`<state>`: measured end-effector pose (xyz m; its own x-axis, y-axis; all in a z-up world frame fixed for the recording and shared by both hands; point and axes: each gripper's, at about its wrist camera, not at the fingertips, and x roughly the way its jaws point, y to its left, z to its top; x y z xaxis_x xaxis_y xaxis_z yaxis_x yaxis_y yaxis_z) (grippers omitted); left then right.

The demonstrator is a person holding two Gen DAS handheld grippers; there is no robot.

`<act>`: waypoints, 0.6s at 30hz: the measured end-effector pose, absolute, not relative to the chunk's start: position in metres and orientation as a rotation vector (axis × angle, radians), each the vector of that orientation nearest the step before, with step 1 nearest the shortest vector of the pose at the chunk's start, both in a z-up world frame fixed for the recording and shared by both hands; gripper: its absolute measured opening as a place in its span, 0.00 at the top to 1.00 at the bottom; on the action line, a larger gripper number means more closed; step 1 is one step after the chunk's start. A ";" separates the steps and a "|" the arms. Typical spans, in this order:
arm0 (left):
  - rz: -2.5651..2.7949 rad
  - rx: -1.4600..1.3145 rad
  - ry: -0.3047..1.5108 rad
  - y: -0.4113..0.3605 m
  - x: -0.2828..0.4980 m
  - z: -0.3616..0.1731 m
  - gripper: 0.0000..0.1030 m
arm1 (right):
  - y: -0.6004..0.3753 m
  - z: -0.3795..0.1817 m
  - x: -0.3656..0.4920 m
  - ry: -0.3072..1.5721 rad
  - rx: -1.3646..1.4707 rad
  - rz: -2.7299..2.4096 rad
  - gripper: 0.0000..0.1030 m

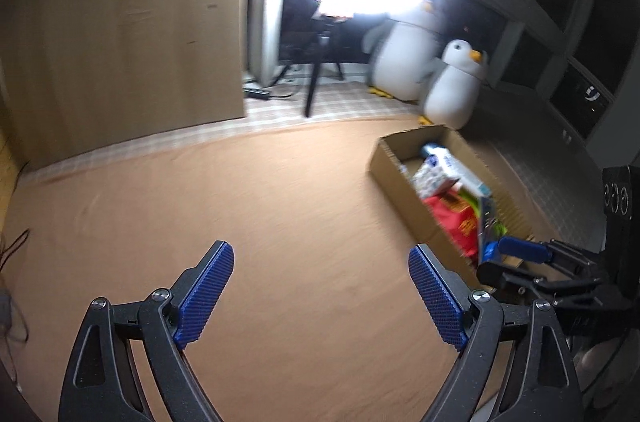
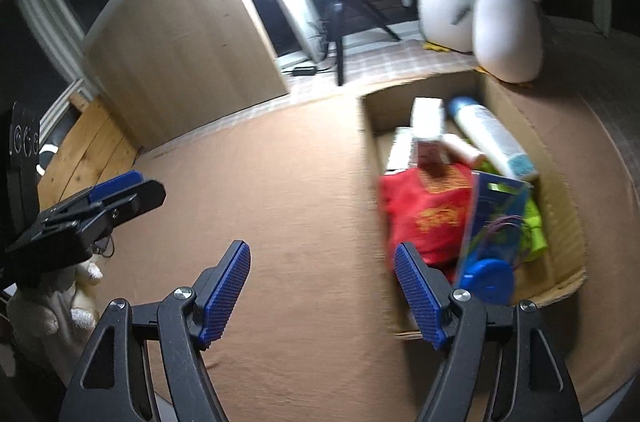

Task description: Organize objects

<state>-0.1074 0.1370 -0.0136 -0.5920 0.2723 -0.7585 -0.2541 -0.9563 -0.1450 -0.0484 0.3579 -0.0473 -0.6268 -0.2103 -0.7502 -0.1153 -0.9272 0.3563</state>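
Hovering wide open and empty, left tool (image 1: 321, 292), right tool (image 2: 322, 292) likewise beside cardboard box (image 2: 560, 190)

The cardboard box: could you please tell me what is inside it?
The cardboard box holds a red bag, a white bottle, a blue package and small cartons; anything beneath them is covered.

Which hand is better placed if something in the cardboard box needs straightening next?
Probably the right. The right tongs stand open and empty at the brown cardboard box, beside its red packet. The left tongs, also open, face bare tan tabletop.
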 end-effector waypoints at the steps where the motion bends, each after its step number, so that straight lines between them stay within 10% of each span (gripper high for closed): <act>1: 2.582 -1.229 -0.035 0.129 -0.103 -0.013 0.11 | 0.350 -0.046 -0.049 -0.571 1.326 -2.716 0.30; 18: 2.726 -1.368 -0.101 0.021 -0.024 -0.040 0.11 | 0.234 -0.036 -0.045 -0.286 1.289 -2.741 0.30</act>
